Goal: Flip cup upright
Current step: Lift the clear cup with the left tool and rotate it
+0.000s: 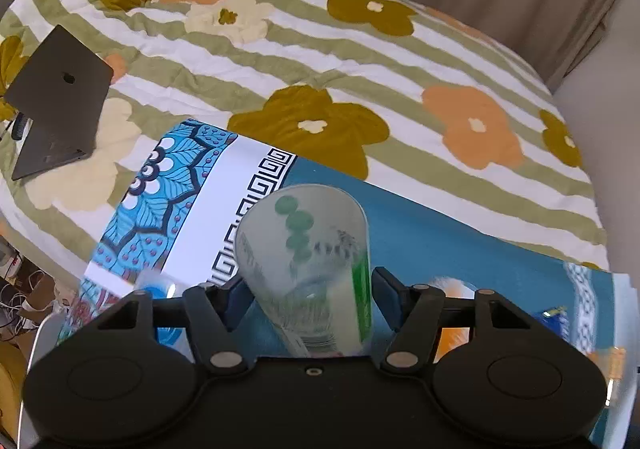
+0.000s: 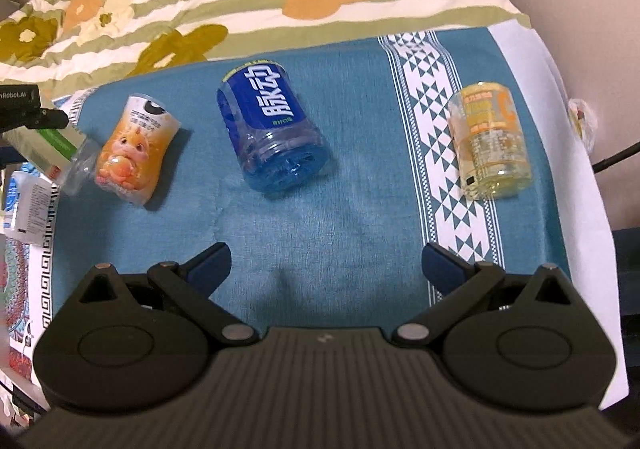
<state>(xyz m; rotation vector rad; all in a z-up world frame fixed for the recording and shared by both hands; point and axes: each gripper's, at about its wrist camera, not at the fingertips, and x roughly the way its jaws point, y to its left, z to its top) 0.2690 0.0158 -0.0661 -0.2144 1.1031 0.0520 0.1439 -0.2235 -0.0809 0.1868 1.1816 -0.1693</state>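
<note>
Between the blue pads of the left hand-held gripper (image 1: pixel 310 289) sits a frosted translucent plastic cup (image 1: pixel 306 269) with green dots and a green stripe; the fingers press its sides, low centre of the left wrist frame, over a teal patterned cloth (image 1: pixel 440 233). Its printing is too blurred to read. The right hand-held gripper (image 2: pixel 326 265) gapes wide, holding nothing. Beyond it lie an orange hamster-print cup (image 2: pixel 134 153), a blue clear cup (image 2: pixel 276 129) with white Chinese lettering, and a yellow clear cup (image 2: pixel 490 145) marked "C". A grey laptop (image 1: pixel 60 101) rests on the floral bedspread (image 1: pixel 320 49).
</note>
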